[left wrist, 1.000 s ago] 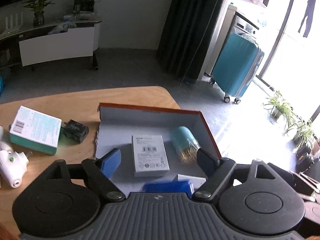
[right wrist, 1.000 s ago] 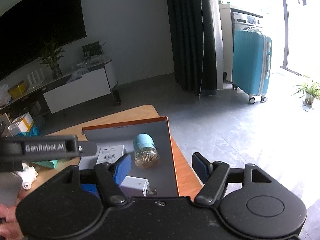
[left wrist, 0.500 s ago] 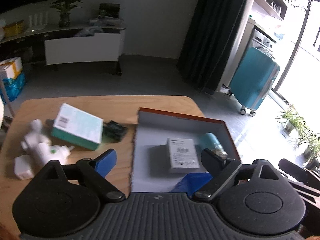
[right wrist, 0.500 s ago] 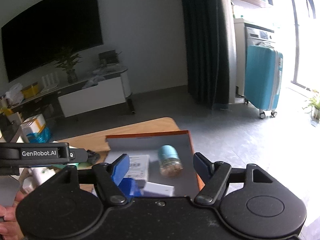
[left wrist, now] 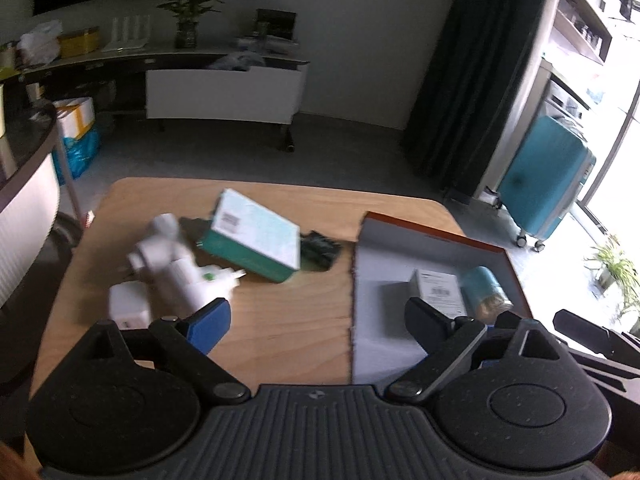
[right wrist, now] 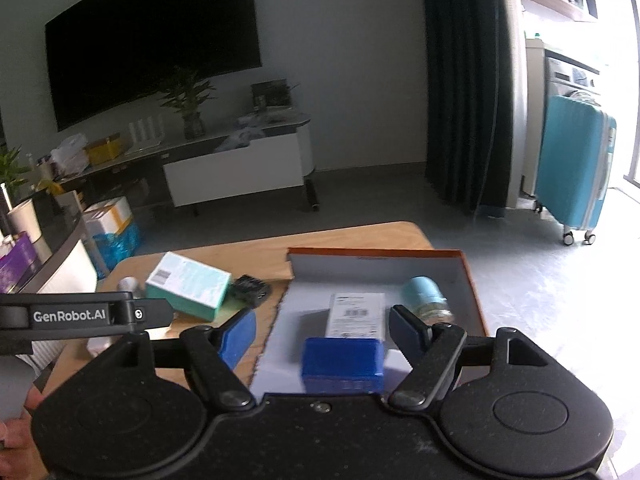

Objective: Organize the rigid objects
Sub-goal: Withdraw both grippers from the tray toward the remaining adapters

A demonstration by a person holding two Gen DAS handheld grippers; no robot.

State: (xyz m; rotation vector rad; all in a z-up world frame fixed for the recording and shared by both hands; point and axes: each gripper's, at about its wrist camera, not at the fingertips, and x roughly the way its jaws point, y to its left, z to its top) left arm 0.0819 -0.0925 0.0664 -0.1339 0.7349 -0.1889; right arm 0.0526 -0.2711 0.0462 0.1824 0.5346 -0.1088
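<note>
An orange-edged open box [left wrist: 432,236] [right wrist: 376,254] lies on the right of the wooden table [left wrist: 280,320]. In it lie a white labelled carton [left wrist: 438,290] [right wrist: 354,314], a teal-capped jar on its side [left wrist: 484,290] [right wrist: 426,296] and a blue block [right wrist: 342,364]. Left of the box lie a teal carton [left wrist: 252,240] [right wrist: 188,282], a black adapter [left wrist: 320,250] [right wrist: 250,290] and white plugs [left wrist: 168,272]. My left gripper [left wrist: 318,320] is open and empty above the table. My right gripper [right wrist: 324,330] is open and empty over the box.
A teal suitcase [left wrist: 544,188] [right wrist: 574,176] stands on the floor at right by a dark curtain [right wrist: 464,80]. A TV console [left wrist: 224,92] stands behind the table. The left gripper's body [right wrist: 80,314] shows at the left of the right wrist view.
Both grippers have pulled back and swung left; the box has shifted right in view and the table's left side with the teal carton and plugs has come into view.
</note>
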